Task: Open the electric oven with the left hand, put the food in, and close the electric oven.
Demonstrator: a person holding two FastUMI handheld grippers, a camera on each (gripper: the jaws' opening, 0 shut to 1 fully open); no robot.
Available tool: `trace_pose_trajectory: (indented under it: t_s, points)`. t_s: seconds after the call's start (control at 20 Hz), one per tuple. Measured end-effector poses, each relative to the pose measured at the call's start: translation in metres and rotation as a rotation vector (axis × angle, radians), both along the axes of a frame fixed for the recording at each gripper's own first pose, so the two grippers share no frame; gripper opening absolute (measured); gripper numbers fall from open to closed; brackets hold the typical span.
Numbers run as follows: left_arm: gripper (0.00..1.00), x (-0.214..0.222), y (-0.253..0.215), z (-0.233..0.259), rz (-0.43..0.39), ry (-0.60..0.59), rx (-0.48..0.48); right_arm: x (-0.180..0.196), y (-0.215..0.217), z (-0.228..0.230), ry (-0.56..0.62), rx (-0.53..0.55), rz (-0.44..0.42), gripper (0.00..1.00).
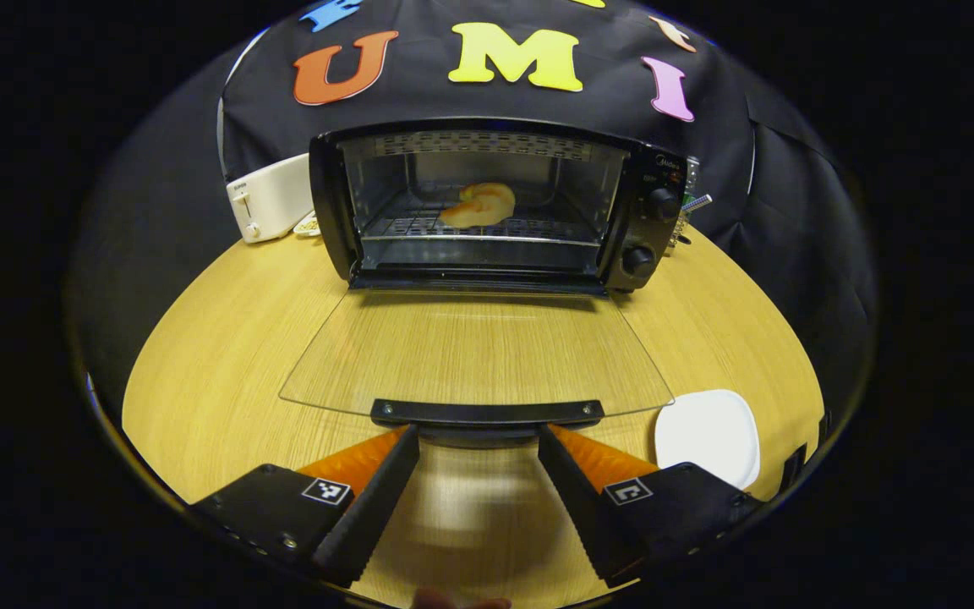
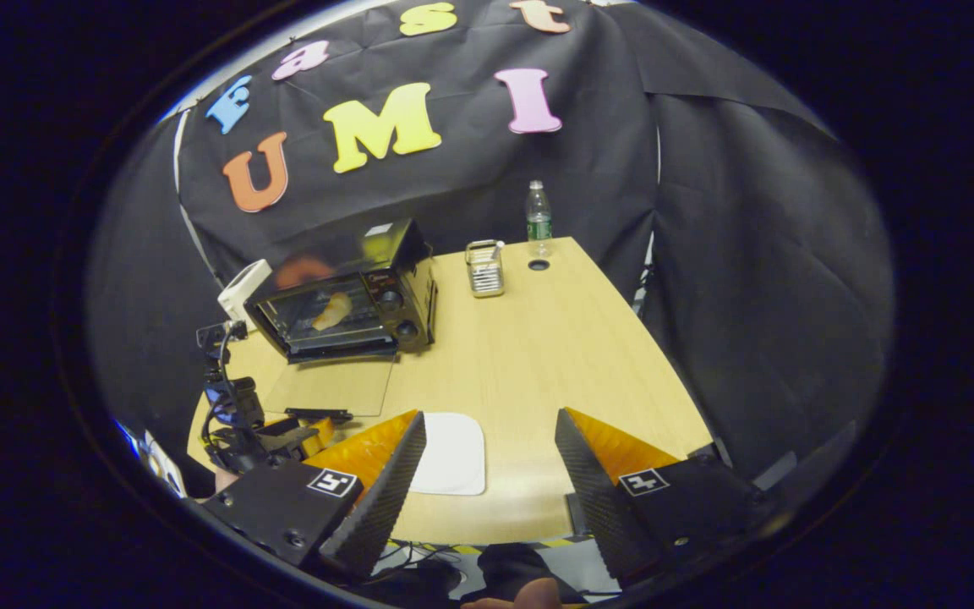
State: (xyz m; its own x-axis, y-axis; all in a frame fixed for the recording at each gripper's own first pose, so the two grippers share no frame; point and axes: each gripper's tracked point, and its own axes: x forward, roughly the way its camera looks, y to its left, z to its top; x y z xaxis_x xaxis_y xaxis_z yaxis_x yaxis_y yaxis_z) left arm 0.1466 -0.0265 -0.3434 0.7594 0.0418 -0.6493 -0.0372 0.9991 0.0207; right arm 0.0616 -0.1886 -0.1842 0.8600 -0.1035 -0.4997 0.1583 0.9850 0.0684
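Wooden worktop (image 1: 225, 355): one oven (image 1: 495, 207) at 12 o'clock, door (image 1: 478, 351) down flat, one food piece (image 1: 480, 205) on its rack. Your left tool (image 1: 478, 440) gapes wide at the door handle (image 1: 487, 412), gripping nothing. Right tool (image 2: 491, 436) wide open, empty, above one white plate (image 2: 453, 452).

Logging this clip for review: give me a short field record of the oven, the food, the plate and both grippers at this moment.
oven: electric oven at the back of the wooden table
door: glass door folded down flat, fully open
food: bread on the rack inside the oven
plate: white plate bare, in front of the oven and to the right in the left gripper view
left gripper: left gripper open, fingers either side of the door handle
right gripper: right gripper open, holding nothing, above the table's near edge
task stage: door not yet closed
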Motion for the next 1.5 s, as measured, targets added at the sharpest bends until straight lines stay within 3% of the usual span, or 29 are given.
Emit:
trace_pose_trajectory:
  t_s: [0.35,0.5,0.65,0.85,1.05,1.5]
  points:
    - [0.95,0.041,-0.004,0.1,0.022,-0.19,0.037,0.032,0.019,0.008,-0.034,0.052,0.118,0.96]
    - [0.95,0.061,-0.005,0.147,0.023,-0.286,0.015,0.035,0.024,0.022,-0.09,0.03,0.14,0.96]
    - [0.95,0.054,-0.002,0.205,0.02,-0.39,-0.026,0.028,0.034,0.044,-0.166,-0.015,0.14,0.96]
    - [0.94,-0.003,0.016,0.29,-0.006,-0.544,-0.031,-0.001,0.07,0.091,-0.299,-0.08,0.14,0.96]
    - [0.94,-0.083,0.042,0.338,-0.014,-0.655,-0.005,-0.039,0.117,0.126,-0.408,-0.088,0.151,0.96]
    - [0.93,-0.223,0.064,0.354,-0.028,-0.726,-0.042,-0.13,0.195,0.128,-0.499,-0.139,0.168,0.96]
